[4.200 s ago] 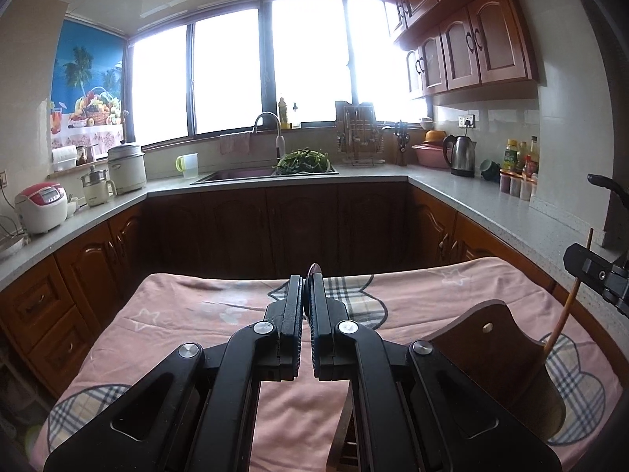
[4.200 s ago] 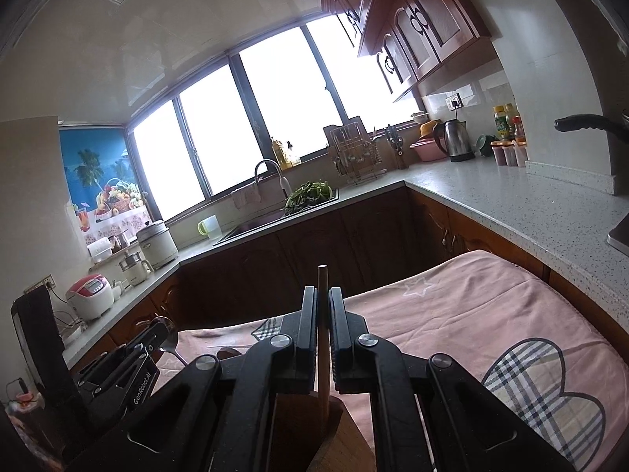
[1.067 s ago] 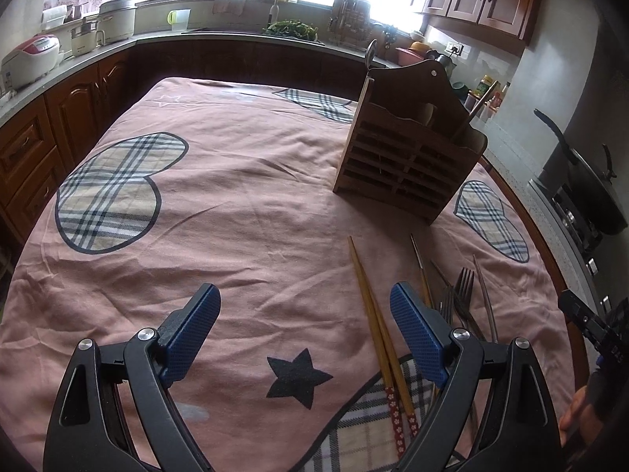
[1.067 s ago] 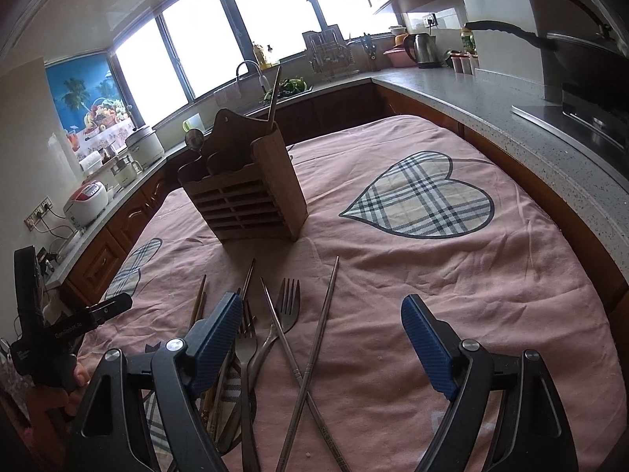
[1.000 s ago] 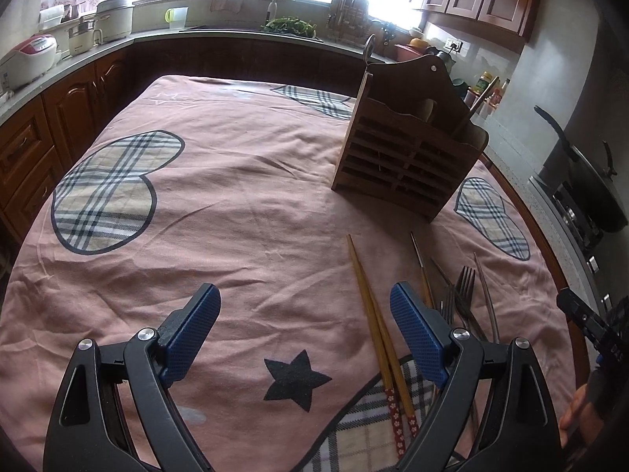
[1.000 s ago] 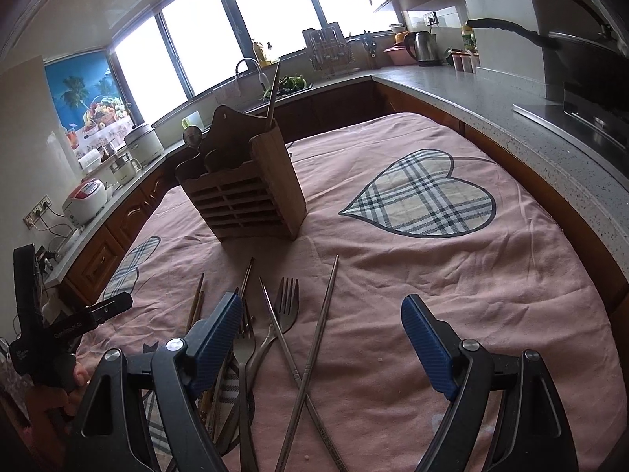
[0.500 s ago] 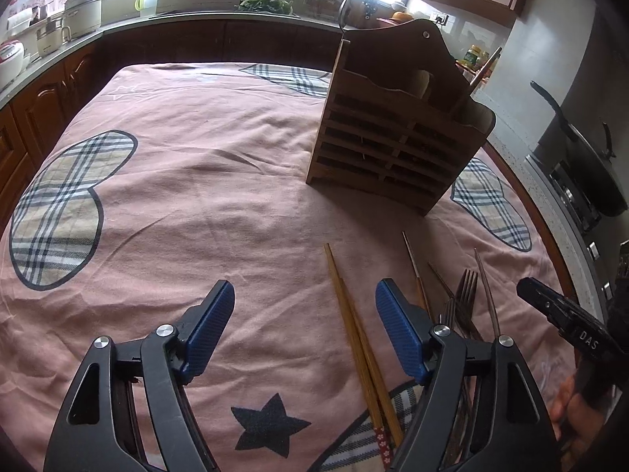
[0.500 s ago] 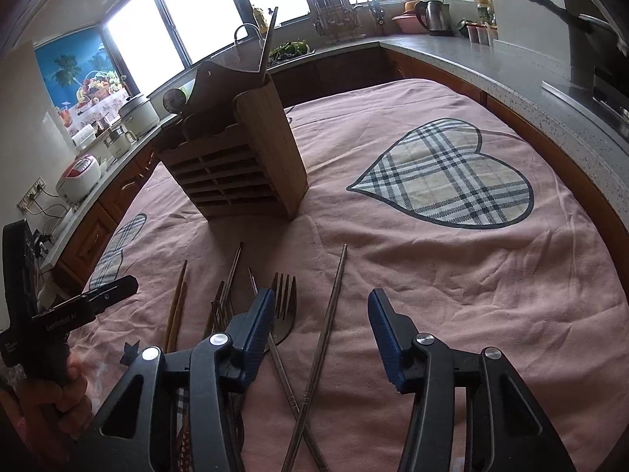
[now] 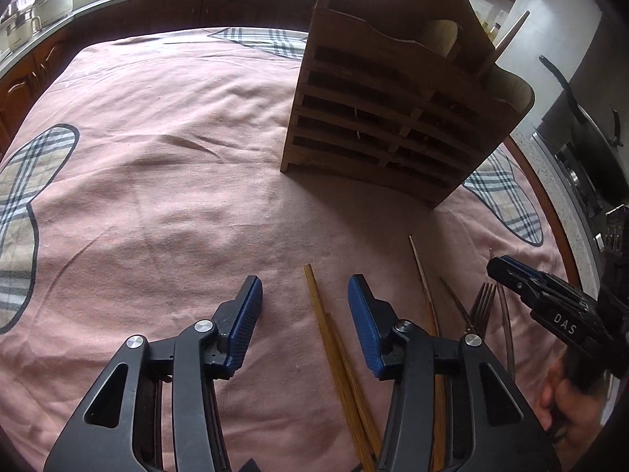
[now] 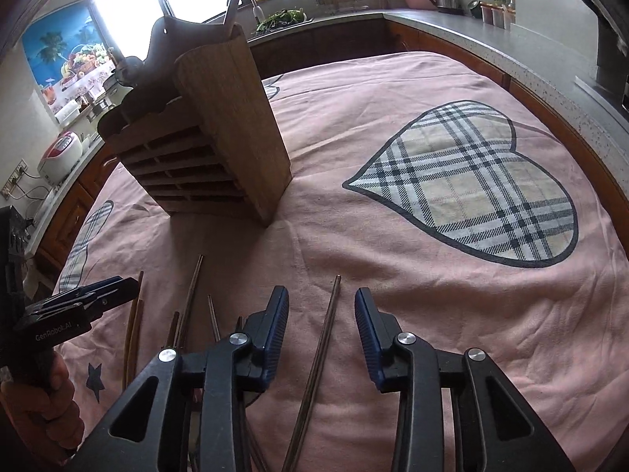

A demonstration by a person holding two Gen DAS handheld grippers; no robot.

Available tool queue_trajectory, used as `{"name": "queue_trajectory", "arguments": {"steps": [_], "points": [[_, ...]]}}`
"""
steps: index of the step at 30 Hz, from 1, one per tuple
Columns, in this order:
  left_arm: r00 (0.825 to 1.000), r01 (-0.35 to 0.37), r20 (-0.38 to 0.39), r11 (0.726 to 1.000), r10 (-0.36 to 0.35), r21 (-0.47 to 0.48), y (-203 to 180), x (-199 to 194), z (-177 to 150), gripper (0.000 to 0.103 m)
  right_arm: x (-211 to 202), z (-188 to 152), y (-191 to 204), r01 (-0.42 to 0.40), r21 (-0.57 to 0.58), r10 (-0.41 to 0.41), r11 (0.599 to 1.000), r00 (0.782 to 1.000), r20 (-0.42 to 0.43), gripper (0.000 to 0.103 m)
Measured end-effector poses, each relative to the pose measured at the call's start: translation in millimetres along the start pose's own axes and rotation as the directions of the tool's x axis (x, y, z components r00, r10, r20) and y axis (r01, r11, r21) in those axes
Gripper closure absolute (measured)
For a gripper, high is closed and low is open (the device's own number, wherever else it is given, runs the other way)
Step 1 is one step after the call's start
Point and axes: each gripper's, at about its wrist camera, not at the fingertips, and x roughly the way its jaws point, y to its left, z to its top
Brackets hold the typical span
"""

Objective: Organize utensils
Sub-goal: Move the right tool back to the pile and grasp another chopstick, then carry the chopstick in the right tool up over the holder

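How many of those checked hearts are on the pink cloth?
3. The left heart lies at the cloth edge, the right heart sits partly behind the wooden holder, and the far heart shows beside its top. More may be hidden.

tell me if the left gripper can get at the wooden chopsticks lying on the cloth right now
Probably yes. The left gripper has been closing, but its jaws still straddle the wooden chopsticks without touching them. Nothing lies over the chopsticks, and the fork sits off to the side.
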Motion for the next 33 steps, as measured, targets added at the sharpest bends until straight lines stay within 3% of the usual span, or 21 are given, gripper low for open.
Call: {"name": "queue_trajectory", "arguments": {"steps": [3,5,7,10,22,33], "points": [[1.0,-0.012,-0.001,1.0,0.012,0.021,-3,4,2,0.07,4,-1,3,0.017,-0.021,-0.017,1.0,1.0,0.006,0.072],[1.0,-0.009,-0.005,1.0,0.009,0.026,-4,6,3,0.095,4,-1,3,0.022,-0.022,-0.022,1.0,1.0,0.008,0.074],[1.0,0.001,-0.003,1.0,-0.001,0.027,-3,6,3,0.095,5,-1,2,0.04,-0.022,-0.039,0.999,0.999,0.01,0.086],[1.0,0.0,0.007,0.999,0.0,0.038,-4,5,2,0.096,5,-1,-3,0.034,-0.004,-0.034,0.999,0.999,0.008,0.096],[0.996,0.042,0.082,0.999,-0.04,-0.022,20,-44,-12,0.099,-33,-2,1,-0.04,0.032,0.037,0.999,0.996,0.084,0.099],[0.976,0.083,0.207,0.996,-0.073,-0.036,26,-113,-31,0.099,-95,-5,25,-0.097,0.001,0.095,0.995,0.973,0.209,0.099]]}}
